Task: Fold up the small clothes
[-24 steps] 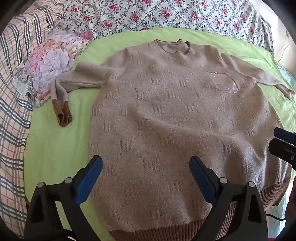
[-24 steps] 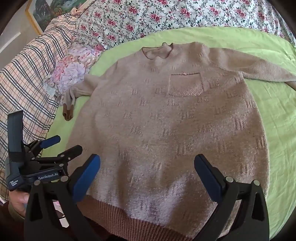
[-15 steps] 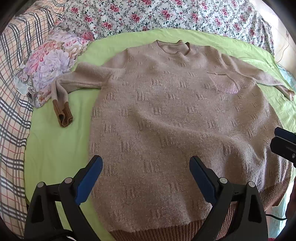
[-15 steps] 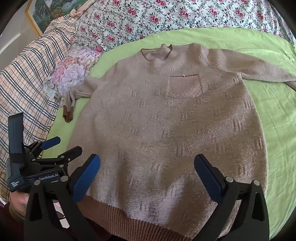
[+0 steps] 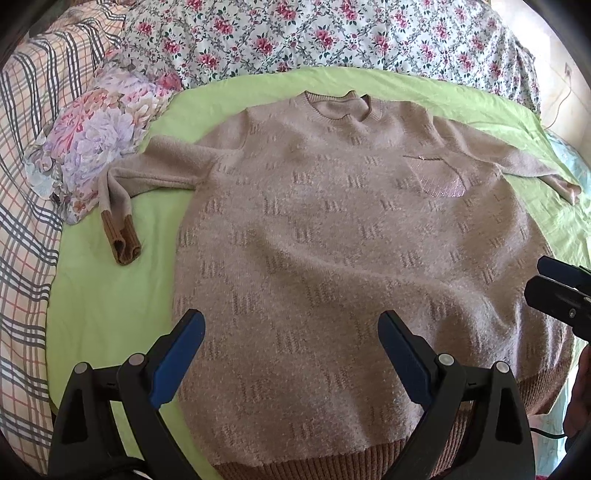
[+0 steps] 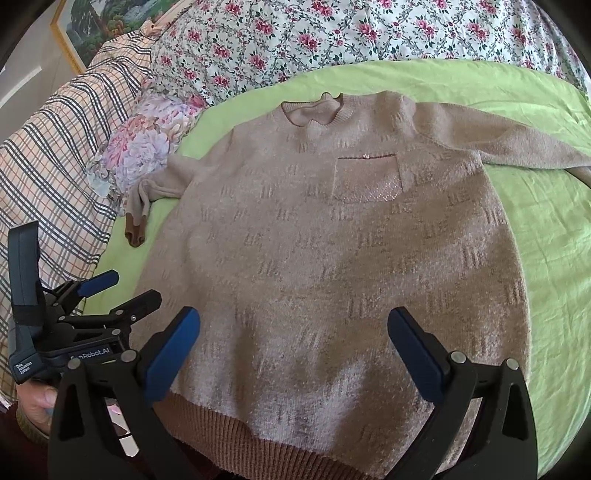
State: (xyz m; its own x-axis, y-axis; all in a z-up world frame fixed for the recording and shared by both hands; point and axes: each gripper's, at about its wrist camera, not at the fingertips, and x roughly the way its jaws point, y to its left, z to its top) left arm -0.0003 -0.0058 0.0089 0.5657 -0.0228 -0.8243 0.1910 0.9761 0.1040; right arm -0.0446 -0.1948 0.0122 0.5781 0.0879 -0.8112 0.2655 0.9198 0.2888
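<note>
A beige knitted sweater with a chest pocket lies flat, front up, on a green sheet; it also shows in the right wrist view. Its left sleeve is bent down, brown cuff on the sheet. Its right sleeve stretches out sideways. My left gripper is open and empty above the lower left body. My right gripper is open and empty above the lower hem. Each gripper shows at the edge of the other's view.
A floral pillow lies beside the left sleeve. A checked blanket runs along the left. A rose-print cover lies beyond the collar. A framed picture hangs at the far left.
Both grippers have drawn back slightly, so the sweater sits a little lower in both views. Both stay open and empty.
</note>
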